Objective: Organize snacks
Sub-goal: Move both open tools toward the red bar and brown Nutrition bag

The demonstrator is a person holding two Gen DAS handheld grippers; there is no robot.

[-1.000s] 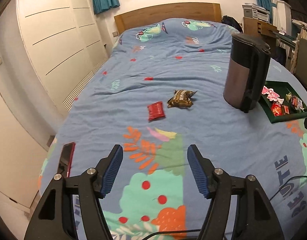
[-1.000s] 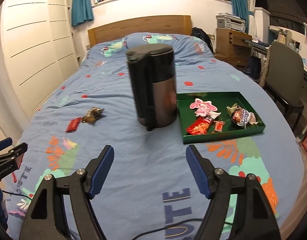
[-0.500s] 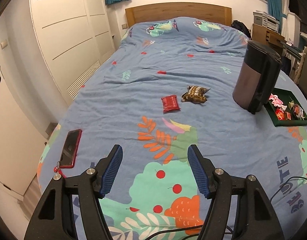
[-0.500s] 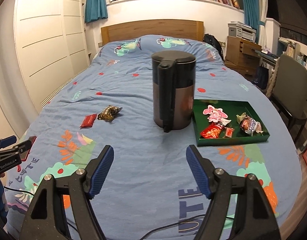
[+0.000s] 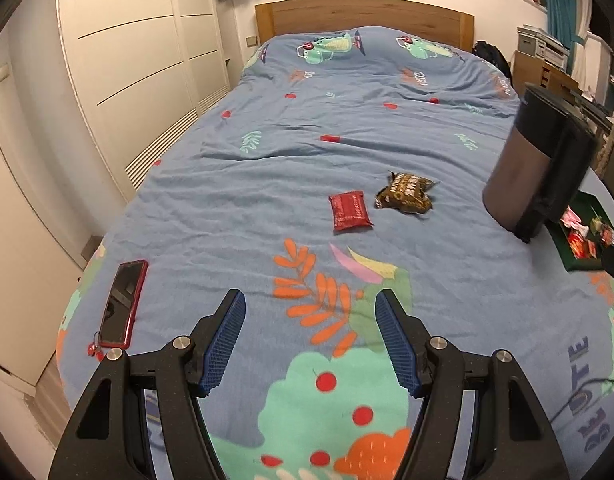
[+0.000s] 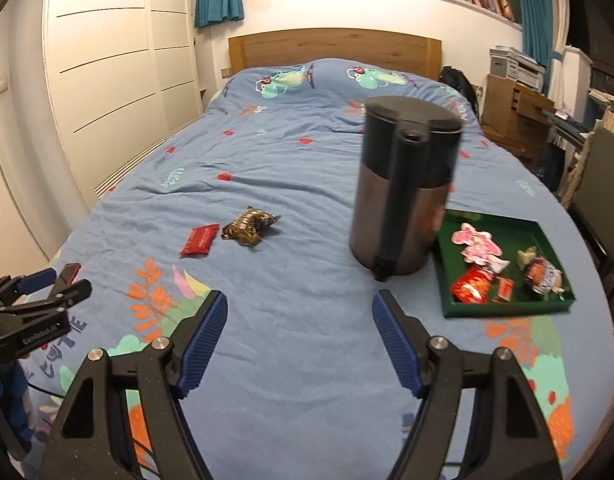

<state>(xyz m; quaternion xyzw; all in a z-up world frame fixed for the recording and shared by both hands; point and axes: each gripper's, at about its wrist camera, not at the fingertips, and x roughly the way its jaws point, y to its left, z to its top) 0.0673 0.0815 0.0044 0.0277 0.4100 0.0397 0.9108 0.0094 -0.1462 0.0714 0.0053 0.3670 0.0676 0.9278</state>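
Bed (image 6: pixel 299 168): blue patterned cover, fills both views, bears every item below; kettle (image 6: pixel 403 188): dark, upright, centre of the right wrist view, just left of the tray; green tray (image 6: pixel 451 308): at 3 o'clock from the kettle, holding several wrapped snacks (pink, red, one brown-and-white); left gripper (image 5: pixel 309 312): jaws apart, nothing between the blue pads, above the cover; right gripper (image 6: pixel 301 312): likewise parted and empty; phone (image 5: pixel 123 302): red case, flat, at 9 o'clock of the left gripper; brown snack packet (image 5: pixel 407 198): loose on the cover, at 12 o'clock beyond the left gripper; red snack packet (image 5: pixel 349 211): just left of the brown one, apart from it.
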